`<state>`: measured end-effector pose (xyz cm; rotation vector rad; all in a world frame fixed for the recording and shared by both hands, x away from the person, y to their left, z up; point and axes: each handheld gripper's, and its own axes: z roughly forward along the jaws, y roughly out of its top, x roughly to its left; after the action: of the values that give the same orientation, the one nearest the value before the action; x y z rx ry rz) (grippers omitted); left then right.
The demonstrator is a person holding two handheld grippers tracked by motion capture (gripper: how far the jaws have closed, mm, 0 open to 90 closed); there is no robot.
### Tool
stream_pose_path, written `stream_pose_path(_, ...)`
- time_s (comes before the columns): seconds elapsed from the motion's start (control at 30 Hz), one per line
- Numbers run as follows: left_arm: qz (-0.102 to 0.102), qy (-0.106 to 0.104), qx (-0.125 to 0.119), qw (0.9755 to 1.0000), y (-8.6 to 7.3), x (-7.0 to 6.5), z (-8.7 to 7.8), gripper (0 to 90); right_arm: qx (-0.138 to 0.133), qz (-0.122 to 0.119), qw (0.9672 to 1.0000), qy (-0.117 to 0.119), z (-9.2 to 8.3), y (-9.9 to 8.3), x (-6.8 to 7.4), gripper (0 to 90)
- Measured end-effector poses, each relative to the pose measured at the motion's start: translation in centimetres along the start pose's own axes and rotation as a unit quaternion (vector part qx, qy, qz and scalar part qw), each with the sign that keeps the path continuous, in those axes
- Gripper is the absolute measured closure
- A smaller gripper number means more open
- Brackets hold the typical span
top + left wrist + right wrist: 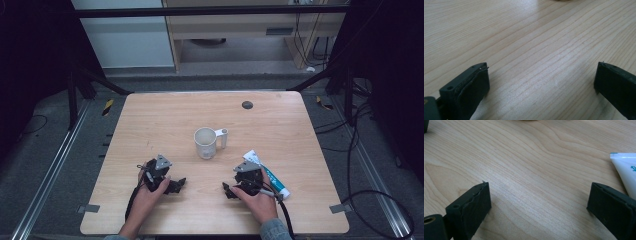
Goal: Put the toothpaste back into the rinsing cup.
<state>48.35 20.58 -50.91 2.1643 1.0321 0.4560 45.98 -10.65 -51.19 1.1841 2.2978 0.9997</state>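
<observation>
With the white mug (205, 143) at the table's (150, 120) middle as landmark, the toothpaste tube (268, 175) lies to the mug's right and nearer the person, its long axis running diagonally from its flat crimped end near the mug toward the near right edge. The right gripper (229, 190) rests just beside it, jaws spread wide and empty; the tube's crimped end (625, 171) sits by its right jaw. The left gripper (179, 184), equally wide and empty, sits well apart, so the right hand is likelier to take it.

Matt pale wood-grain table (150, 130); glossy mug (205, 143)
</observation>
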Motion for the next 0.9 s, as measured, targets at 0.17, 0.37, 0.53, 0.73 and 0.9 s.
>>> stream_pose_path(0.17,0.0,0.001,0.0,1.0,0.0,0.0,0.0,0.0,0.011,-0.019,0.9998,-0.002,-0.8,0.1,-0.1,12.5)
stream_pose_path(0.37,-0.003,0.003,0.0,1.0,0.0,-0.1,0.0,0.0,0.042,-0.025,0.9986,-0.019,-3.3,-0.2,-1.1,20.0)
stream_pose_path(0.53,-0.003,0.003,0.0,1.0,0.0,-0.1,0.0,0.0,0.052,-0.023,0.998,-0.026,-5.5,-0.2,-2.2,25.2)
stream_pose_path(0.73,-0.003,0.003,0.0,1.0,0.0,-0.1,0.0,0.0,0.064,-0.013,0.997,-0.042,-7.0,-0.2,-3.8,26.7)
stream_pose_path(0.9,-0.003,0.003,0.0,1.0,0.0,-0.1,0.0,0.0,0.092,-0.01,0.9945,-0.05,-7.2,0.0,-5.0,27.7)
